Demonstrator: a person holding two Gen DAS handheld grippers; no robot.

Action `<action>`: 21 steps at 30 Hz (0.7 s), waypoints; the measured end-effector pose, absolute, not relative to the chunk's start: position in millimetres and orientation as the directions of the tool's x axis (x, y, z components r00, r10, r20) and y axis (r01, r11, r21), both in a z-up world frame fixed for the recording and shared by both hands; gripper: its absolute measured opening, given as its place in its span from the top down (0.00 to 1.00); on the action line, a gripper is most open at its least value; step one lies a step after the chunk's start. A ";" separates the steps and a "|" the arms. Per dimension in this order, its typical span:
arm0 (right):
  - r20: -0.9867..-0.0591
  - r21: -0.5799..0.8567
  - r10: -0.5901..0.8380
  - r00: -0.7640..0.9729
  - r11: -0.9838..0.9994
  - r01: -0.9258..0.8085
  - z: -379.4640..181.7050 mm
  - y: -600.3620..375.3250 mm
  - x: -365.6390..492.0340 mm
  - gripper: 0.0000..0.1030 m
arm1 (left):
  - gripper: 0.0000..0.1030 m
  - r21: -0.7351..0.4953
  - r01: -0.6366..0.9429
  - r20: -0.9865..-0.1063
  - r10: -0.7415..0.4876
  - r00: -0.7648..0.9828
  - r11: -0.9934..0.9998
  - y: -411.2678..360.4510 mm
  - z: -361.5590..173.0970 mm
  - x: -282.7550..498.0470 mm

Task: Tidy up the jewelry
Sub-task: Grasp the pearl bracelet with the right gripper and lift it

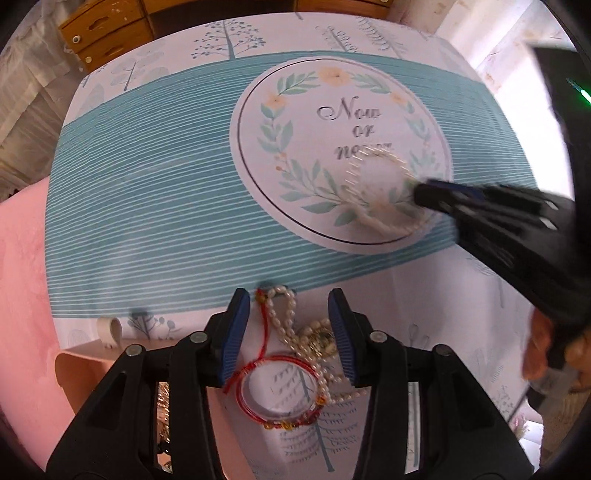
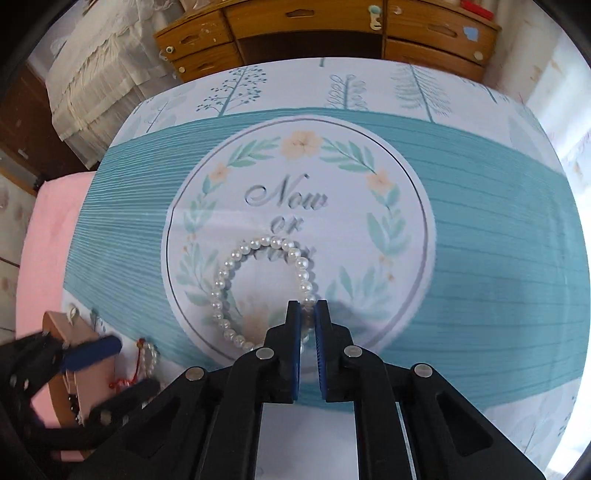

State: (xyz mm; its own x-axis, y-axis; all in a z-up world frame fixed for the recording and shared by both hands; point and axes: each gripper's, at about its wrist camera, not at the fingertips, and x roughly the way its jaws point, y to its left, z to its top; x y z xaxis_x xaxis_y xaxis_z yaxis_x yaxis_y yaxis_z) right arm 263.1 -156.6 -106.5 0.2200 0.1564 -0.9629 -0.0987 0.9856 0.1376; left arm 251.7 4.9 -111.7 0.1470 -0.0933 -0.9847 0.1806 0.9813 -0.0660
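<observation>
Pearl bracelet (image 2: 258, 291) pinched at its rim between right claw (image 2: 306, 308) tips

Glossy pearl bracelet (image 2: 258, 284), smooth printed tablecloth (image 2: 480, 221), matt plastic tool (image 2: 307, 308), wood drawers (image 2: 314, 22).

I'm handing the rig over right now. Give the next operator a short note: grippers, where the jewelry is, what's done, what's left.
Right gripper: shut on the pearl bracelet, which lies on the tablecloth's round emblem.
Left gripper: open, pointing down over a tangled pile, red cord bracelet and small-pearl strand between its fingers, not gripped.
A tan box sits at the table's left edge.
Done: pearl bracelet gripped.
Left: lift and stow it, then sort the pile.
</observation>
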 end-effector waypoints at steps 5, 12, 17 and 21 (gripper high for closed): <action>-0.953 0.195 0.207 0.222 0.978 -0.074 -107.2 -181.0 236.8 0.93 | 0.69 -0.070 0.187 -0.985 -0.098 0.142 0.980 3.2 -111.0 252.0; -0.942 0.250 0.254 0.219 0.967 -0.047 -106.1 -204.2 198.5 0.93 | 0.69 -0.080 0.243 -0.983 -0.117 0.141 0.967 -9.4 -98.4 233.8; -0.939 0.270 0.273 0.209 0.962 -0.043 -104.8 -211.5 176.2 0.93 | 0.69 -0.072 0.286 -0.990 -0.103 0.095 0.955 -16.4 -95.5 211.9; -0.935 0.286 0.287 0.208 0.958 -0.038 -105.7 -214.0 168.9 0.93 | 0.76 -0.062 0.294 -0.995 -0.083 0.059 0.954 -20.3 -103.4 199.7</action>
State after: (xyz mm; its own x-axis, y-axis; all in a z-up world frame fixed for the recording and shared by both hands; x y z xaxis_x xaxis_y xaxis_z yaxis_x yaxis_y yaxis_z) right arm 168.9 -214.0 -105.7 0.2084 0.2872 -0.9349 -0.0377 0.9576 0.2857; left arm 199.7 -20.3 -103.4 0.0592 -0.0828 -0.9948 0.2937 0.9539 -0.0619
